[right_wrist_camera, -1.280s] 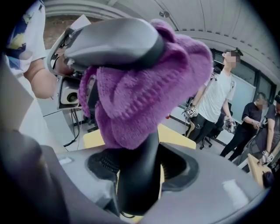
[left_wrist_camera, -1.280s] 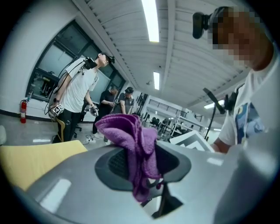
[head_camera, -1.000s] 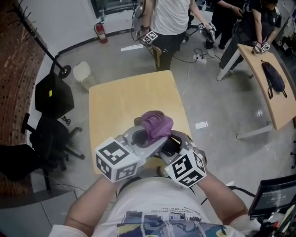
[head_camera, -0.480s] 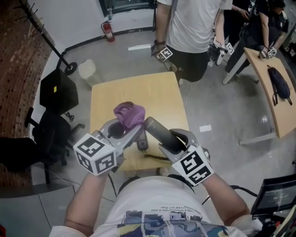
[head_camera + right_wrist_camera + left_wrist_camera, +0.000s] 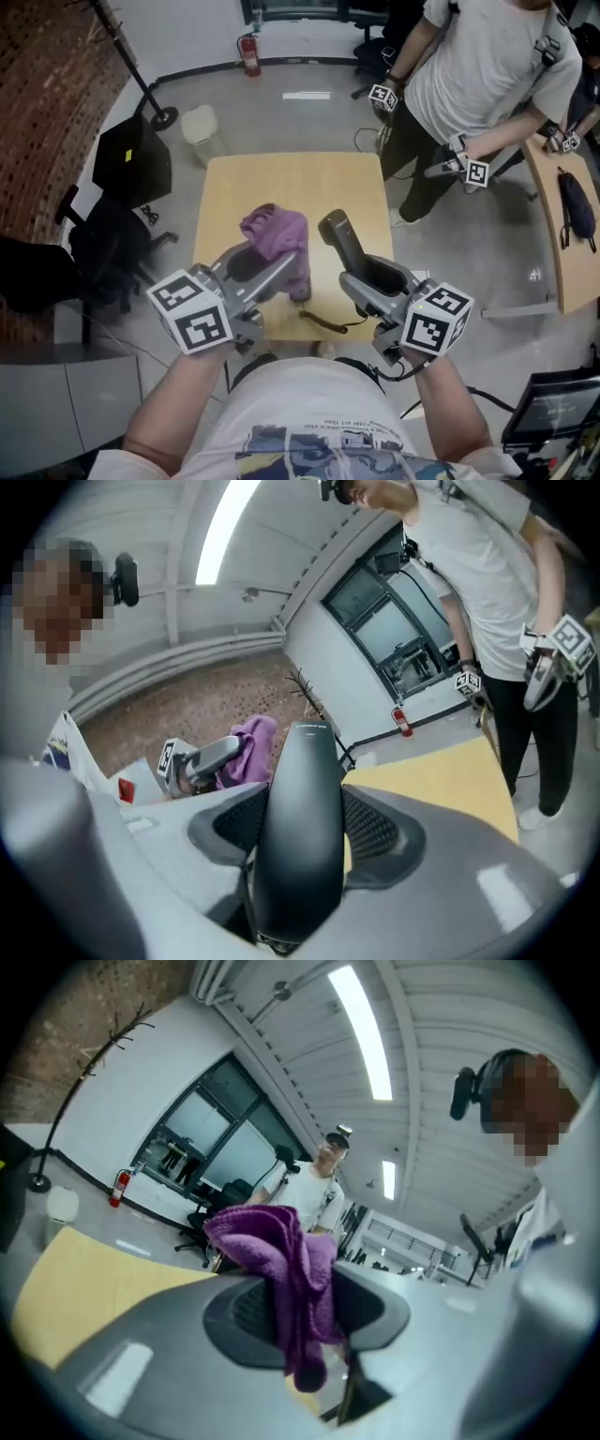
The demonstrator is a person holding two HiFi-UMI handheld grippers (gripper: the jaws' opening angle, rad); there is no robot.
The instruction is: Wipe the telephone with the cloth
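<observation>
Tan table (image 5: pixel 281 187) stands on grey floor (image 5: pixel 281 127), purple cloth (image 5: pixel 277 234) above.

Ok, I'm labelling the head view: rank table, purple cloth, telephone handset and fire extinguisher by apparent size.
table
purple cloth
telephone handset, near the cloth's size; both held nearer the camera
fire extinguisher

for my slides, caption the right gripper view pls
Right gripper grips the telephone handset; left gripper beyond holds the purple cloth
</observation>
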